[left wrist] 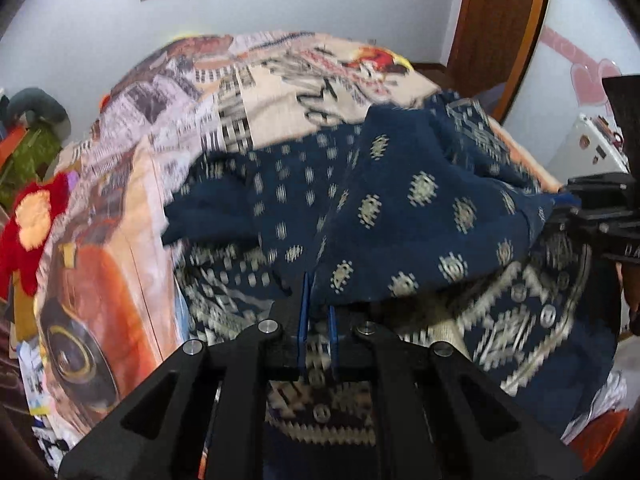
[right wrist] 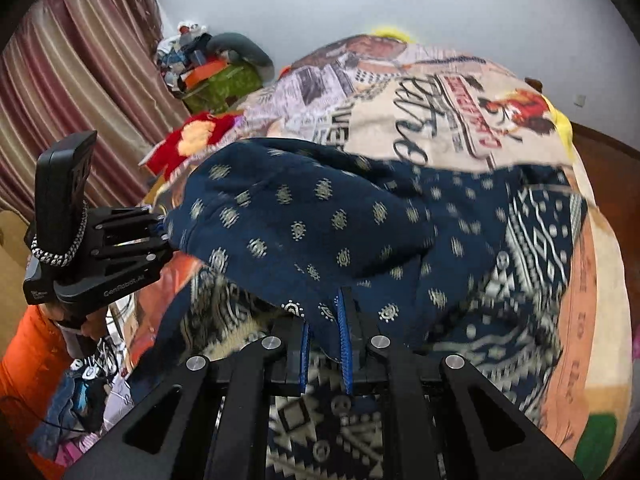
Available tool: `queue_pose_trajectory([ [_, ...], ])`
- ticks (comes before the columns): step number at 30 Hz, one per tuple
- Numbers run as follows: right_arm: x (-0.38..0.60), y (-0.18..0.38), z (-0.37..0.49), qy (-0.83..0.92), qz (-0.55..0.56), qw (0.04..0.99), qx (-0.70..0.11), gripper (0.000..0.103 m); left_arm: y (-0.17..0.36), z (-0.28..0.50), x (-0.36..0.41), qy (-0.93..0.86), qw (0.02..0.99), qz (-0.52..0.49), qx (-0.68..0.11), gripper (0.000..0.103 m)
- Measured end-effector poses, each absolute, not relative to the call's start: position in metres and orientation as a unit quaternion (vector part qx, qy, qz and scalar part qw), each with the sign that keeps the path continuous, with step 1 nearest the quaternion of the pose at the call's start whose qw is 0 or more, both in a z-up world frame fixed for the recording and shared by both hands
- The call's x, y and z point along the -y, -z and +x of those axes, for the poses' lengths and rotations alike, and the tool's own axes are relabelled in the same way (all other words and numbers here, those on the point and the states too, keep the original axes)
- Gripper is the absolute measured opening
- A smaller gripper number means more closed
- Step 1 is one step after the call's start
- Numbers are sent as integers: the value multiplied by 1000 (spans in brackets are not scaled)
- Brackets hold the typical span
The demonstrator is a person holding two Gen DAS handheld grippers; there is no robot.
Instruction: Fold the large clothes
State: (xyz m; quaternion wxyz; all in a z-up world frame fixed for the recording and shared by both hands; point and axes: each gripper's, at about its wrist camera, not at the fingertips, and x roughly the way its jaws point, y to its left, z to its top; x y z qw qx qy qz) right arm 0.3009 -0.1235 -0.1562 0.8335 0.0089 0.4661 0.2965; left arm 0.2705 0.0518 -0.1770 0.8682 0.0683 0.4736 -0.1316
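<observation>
A large navy cloth with cream motifs (left wrist: 416, 216) lies partly on the bed, its near edge lifted and folded over a lower layer with a broad cream border pattern (left wrist: 520, 320). My left gripper (left wrist: 318, 300) is shut on the cloth's lifted edge. My right gripper (right wrist: 326, 320) is shut on the same edge of the cloth (right wrist: 304, 224) further along. Each gripper shows in the other's view: the right one (left wrist: 600, 216) and the left one (right wrist: 132, 240), both with the cloth stretched between them above the bed.
The bed carries a printed beige and orange cover (left wrist: 280, 92), also in the right wrist view (right wrist: 420, 120). A red plush toy (right wrist: 196, 140) lies at the bed's left side, a pile of bags (right wrist: 216, 76) beyond it, curtains (right wrist: 80, 80) left, a wooden door (left wrist: 500, 20) right.
</observation>
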Motion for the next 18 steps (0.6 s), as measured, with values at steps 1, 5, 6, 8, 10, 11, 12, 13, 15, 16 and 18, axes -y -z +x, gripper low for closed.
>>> queue_pose_trajectory([
  [1, 125, 160, 298, -294, 10, 830, -473, 11, 182, 267, -52, 133, 864, 66, -481, 8],
  [5, 129, 172, 291, -287, 4, 817, -500, 11, 203, 254, -57, 136, 848, 55, -508, 10],
  [6, 130, 174, 290, -285, 0, 816, -504, 11, 207, 252, -59, 135, 846, 53, -513, 10],
  [8, 133, 176, 286, -280, -7, 814, -509, 11, 212, 246, -64, 131, 843, 48, -519, 10],
  [10, 139, 176, 283, -276, -3, 814, -510, 11, 215, 242, -71, 126, 843, 42, -521, 10],
  [11, 141, 176, 283, -275, 0, 814, -511, 11, 215, 241, -74, 122, 843, 39, -522, 10],
  [12, 143, 177, 282, -273, 4, 814, -512, 11, 215, 240, -80, 116, 843, 35, -523, 10],
  [13, 146, 176, 282, -271, 8, 815, -512, 11, 214, 240, -83, 112, 844, 33, -523, 10],
  [15, 150, 175, 281, -266, 10, 817, -512, 11, 210, 241, -96, 96, 848, 27, -521, 12],
  [16, 150, 174, 279, -264, 8, 817, -512, 11, 207, 242, -102, 88, 851, 23, -517, 15],
  [18, 151, 171, 278, -260, 4, 819, -512, 11, 200, 245, -113, 75, 857, 13, -509, 23],
])
